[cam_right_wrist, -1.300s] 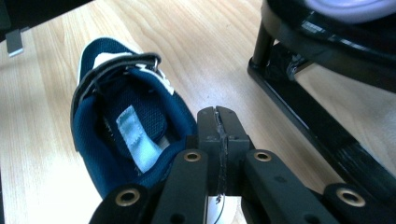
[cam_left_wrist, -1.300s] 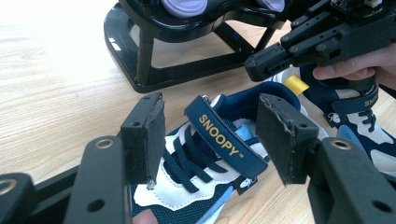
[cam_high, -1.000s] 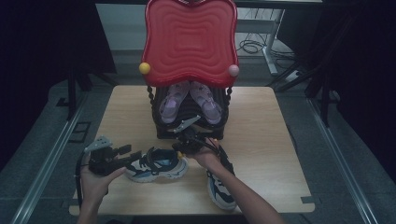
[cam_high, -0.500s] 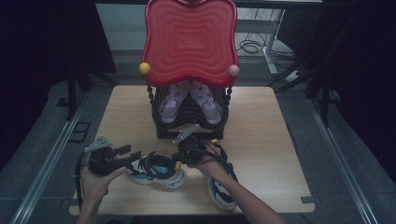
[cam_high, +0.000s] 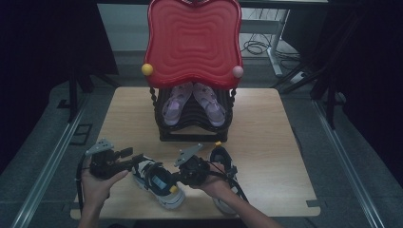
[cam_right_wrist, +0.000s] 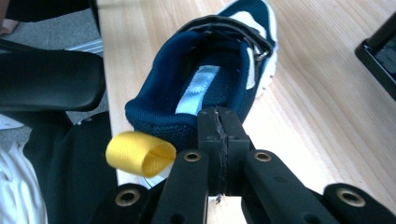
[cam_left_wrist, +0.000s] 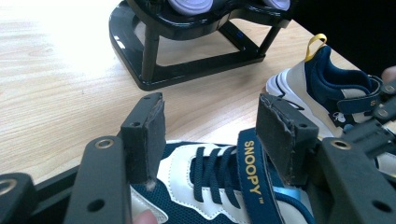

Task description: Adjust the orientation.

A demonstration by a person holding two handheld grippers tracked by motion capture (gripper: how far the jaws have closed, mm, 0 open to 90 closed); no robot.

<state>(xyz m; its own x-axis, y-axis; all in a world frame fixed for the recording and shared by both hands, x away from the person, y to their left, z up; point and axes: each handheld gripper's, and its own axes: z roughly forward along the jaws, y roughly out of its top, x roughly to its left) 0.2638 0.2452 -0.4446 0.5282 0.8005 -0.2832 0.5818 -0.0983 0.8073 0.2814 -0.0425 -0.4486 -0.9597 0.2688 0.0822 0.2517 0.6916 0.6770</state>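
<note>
A navy and white sneaker (cam_high: pixel 157 180) with a yellow heel loop (cam_right_wrist: pixel 137 154) lies slantwise near the table's front edge, toe toward my left gripper. My left gripper (cam_high: pixel 138 164) is open. Its pads (cam_left_wrist: pixel 149 130) stand on either side above the laces and the "SNOOPY" strap (cam_left_wrist: pixel 250 165) without pressing on them. My right gripper (cam_right_wrist: pixel 218 123) is shut, pads pressed together right at the sneaker's heel rim (cam_right_wrist: pixel 159 123); nothing visible is pinched between them. The matching second sneaker (cam_high: pixel 223 161) lies under the right hand, also visible as the second sneaker (cam_left_wrist: pixel 322 88).
A black shoe rack (cam_high: pixel 195 128) stands mid-table with lilac sandals (cam_high: pixel 173 107) on it and a red wavy panel (cam_high: pixel 192 40) above. Bare wooden table (cam_high: pixel 275 142) lies right of the sneakers. A black padded armrest (cam_right_wrist: pixel 46 79) sits beyond the table's edge.
My right gripper has moved left to the first sneaker's heel. That sneaker has turned from lying crosswise to slanting, heel toward the front edge. The left gripper has stayed put.
</note>
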